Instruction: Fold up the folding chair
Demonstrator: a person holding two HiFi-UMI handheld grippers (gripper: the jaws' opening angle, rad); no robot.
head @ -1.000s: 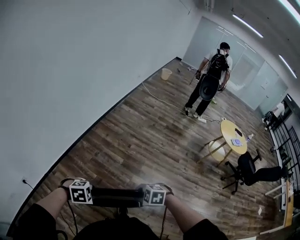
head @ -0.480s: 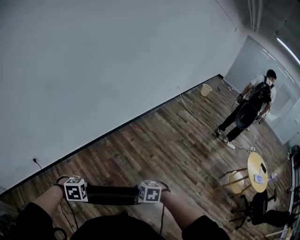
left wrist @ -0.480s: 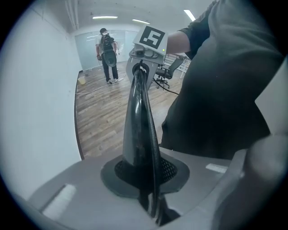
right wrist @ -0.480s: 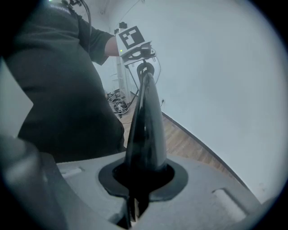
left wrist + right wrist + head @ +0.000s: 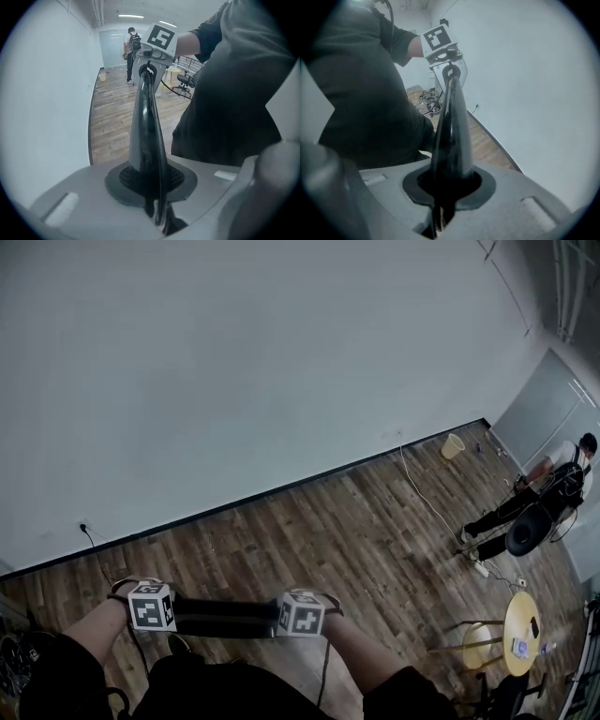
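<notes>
Left gripper (image 5: 161, 609) and right gripper (image 5: 292, 615) each clamp one end of the black chair bar (image 5: 225, 617). It sits level above the wood floor (image 5: 356, 521).

Yellow bucket (image 5: 453, 445) sits by the white wall (image 5: 234, 362) on the wood floor (image 5: 328, 531), a person (image 5: 565, 482) stands far right, round yellow table (image 5: 520, 610) just below them.

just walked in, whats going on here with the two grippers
A person holds a gripper in each hand. The left gripper and right gripper are both shut on the thin black edge of the chair, which spans between them close to the body. It looks flat, so probably folded, though most of it is hidden. A second person stands far off near a round table.
</notes>
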